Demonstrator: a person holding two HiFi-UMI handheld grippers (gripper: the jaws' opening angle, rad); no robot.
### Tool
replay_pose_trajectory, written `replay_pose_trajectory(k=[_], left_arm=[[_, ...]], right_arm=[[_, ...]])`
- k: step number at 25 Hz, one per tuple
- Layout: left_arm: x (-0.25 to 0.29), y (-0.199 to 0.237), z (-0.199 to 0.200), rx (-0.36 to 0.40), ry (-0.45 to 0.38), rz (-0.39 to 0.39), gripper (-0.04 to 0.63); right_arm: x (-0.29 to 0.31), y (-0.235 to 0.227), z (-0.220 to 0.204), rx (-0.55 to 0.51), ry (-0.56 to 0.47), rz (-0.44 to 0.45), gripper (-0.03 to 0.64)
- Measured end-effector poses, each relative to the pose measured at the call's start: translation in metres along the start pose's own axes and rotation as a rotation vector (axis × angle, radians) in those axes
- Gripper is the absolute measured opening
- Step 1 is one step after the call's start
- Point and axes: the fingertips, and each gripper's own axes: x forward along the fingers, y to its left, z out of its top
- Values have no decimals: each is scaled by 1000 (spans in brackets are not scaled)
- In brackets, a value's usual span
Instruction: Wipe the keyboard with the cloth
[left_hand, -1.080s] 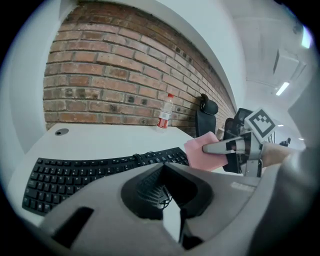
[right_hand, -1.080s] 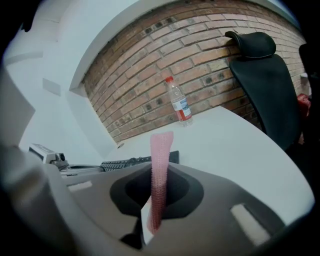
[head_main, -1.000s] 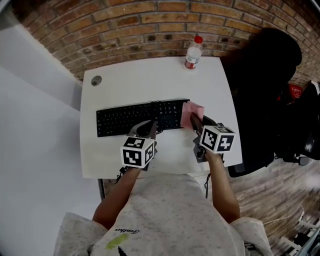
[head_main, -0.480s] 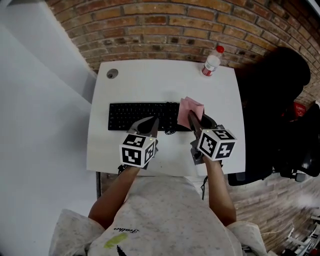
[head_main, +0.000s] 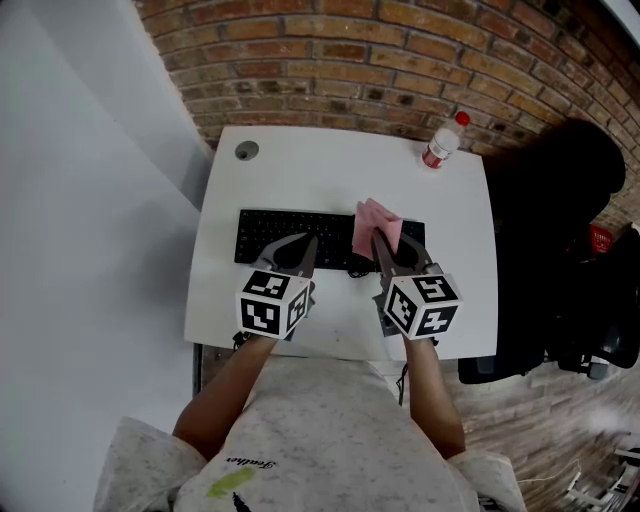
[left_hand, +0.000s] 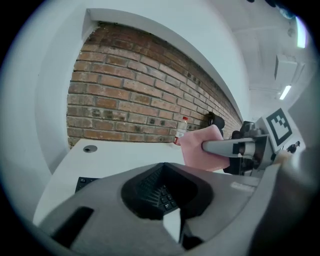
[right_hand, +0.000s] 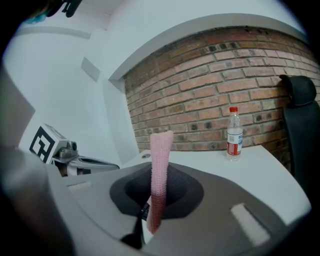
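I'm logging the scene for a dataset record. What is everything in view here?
table: one, white, against the wall
keyboard: one, black, across the table's middle
cloth: one, pink, over the keyboard's right part, held in the right gripper
bottle: one, clear with red cap and red label, upright at the table's far right corner
cable port: one, grey, round, in the table's far left corner
chair: one, black, right of the table
brick wall: one, reddish brown, behind the table
left gripper: one, grey, jaws together and empty, over the keyboard's near edge
right gripper: one, grey, jaws shut on the cloth
forearms: two, bare, behind the grippers
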Motion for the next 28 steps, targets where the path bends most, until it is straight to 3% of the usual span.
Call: replay_pose_trajectory(k=[11, 28], left_arm=[[-18, 20, -1, 11, -1, 10, -9], [-33, 28, -5, 5, 1, -10, -6]], right_arm=[[6, 32, 1, -111, -13, -13, 21], [11, 56, -3, -133, -3, -14, 21]])
